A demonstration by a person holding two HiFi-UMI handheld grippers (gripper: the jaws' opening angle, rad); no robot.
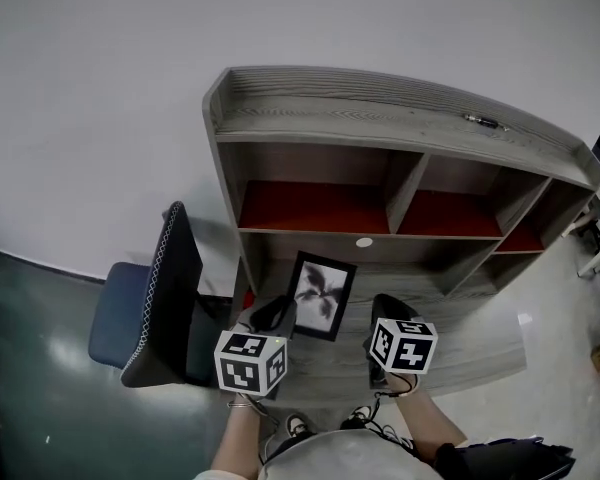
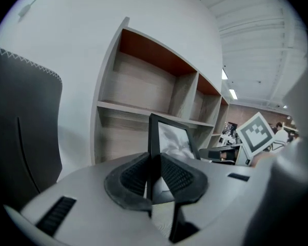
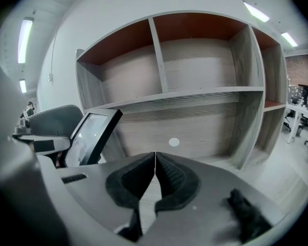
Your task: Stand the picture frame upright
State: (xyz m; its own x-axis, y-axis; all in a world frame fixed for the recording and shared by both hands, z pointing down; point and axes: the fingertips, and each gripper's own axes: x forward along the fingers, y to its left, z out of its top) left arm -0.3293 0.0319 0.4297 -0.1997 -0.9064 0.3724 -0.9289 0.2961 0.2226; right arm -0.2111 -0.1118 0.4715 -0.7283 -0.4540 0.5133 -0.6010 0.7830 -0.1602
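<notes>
The black picture frame [image 1: 323, 296] with a grey flower print is raised off flat on the wooden desk [image 1: 470, 343], its picture side towards me. My left gripper [image 1: 278, 314] is shut on the frame's left edge. In the left gripper view the dark frame [image 2: 173, 136] rises from between the pads, at the left gripper [image 2: 154, 163]. My right gripper [image 1: 388, 310] hovers to the right of the frame, apart from it. In the right gripper view the right gripper [image 3: 155, 162] is shut on nothing, and the frame [image 3: 92, 132] leans at the left.
A grey shelf unit [image 1: 380, 118] with red-backed compartments stands at the back of the desk, with a small dark item [image 1: 482, 121] on top. A white round sticker [image 1: 364, 242] marks the back panel. A dark office chair [image 1: 160, 298] stands left of the desk.
</notes>
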